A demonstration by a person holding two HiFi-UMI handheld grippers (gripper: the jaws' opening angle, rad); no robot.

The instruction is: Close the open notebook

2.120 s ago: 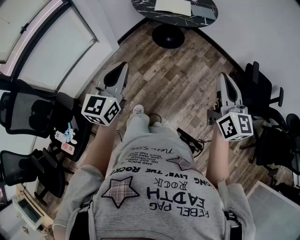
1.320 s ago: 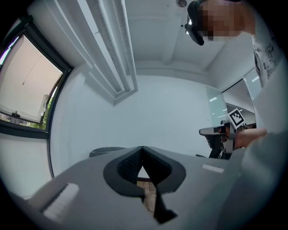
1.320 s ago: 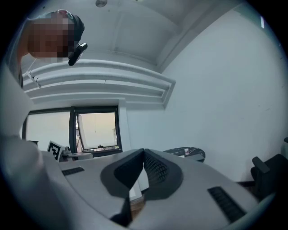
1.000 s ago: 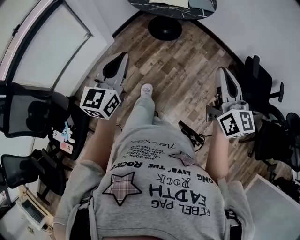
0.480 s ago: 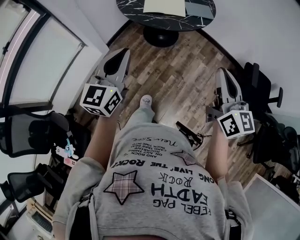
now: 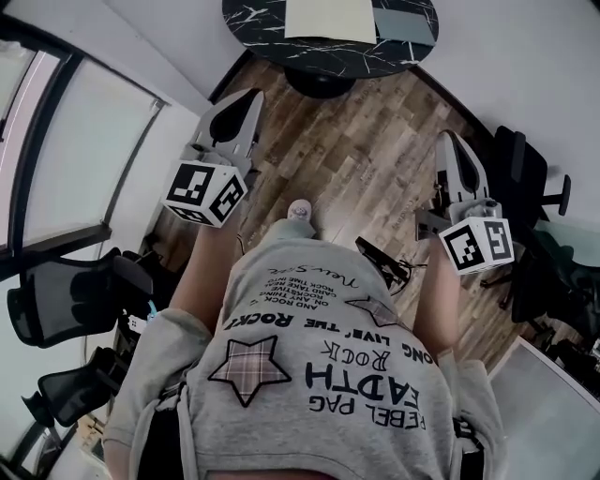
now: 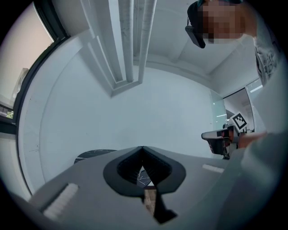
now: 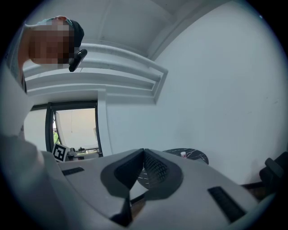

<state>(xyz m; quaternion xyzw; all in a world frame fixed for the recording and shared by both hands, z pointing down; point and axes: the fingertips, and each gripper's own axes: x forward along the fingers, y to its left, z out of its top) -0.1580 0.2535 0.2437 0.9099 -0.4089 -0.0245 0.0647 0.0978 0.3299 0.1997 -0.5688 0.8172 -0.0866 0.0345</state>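
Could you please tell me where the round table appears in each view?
Head view: table at top centre.
Left gripper view: table low, left of the fingers.
Right gripper view: table low, right of the fingers.
Shared landmark: window, left of the table in all three.

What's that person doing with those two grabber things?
A person stands on a wooden floor with a grabber in each hand. The left gripper and the right gripper are both shut and hold nothing. They point towards a round black table just ahead. The notebook lies there with its pale page up, and nobody has touched it yet.
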